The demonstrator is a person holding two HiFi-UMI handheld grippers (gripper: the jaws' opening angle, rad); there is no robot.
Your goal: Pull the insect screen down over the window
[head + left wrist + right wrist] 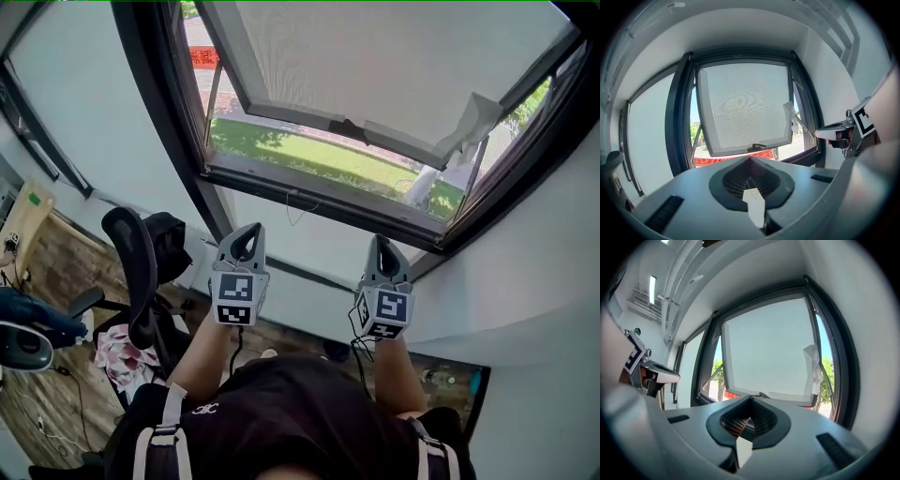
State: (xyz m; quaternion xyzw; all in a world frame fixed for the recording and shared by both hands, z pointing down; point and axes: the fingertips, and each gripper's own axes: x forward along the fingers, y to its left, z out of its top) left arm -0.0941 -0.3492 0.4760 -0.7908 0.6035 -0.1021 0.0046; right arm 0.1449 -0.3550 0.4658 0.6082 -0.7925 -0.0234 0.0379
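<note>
The dark-framed window [319, 192] fills the upper head view. Its sash [375, 66] is swung outward, with a dark handle [349, 128] on its lower edge. I cannot make out the insect screen itself. A thin cord loop [295, 208] hangs in front of the lower frame. My left gripper [246, 232] is shut and empty, held just below the frame and left of the cord. My right gripper [382, 242] is also shut and empty, level with it further right. The left gripper view looks over its closed jaws at the sash [745, 108]; the right gripper view faces the sash [768, 352] too.
A crumpled white sheet [473, 122] hangs at the sash's right corner. A black office chair [136, 272] stands at the left on the wooden floor, with cloth and a blue object [28, 323] nearby. White wall [525, 281] closes in on the right.
</note>
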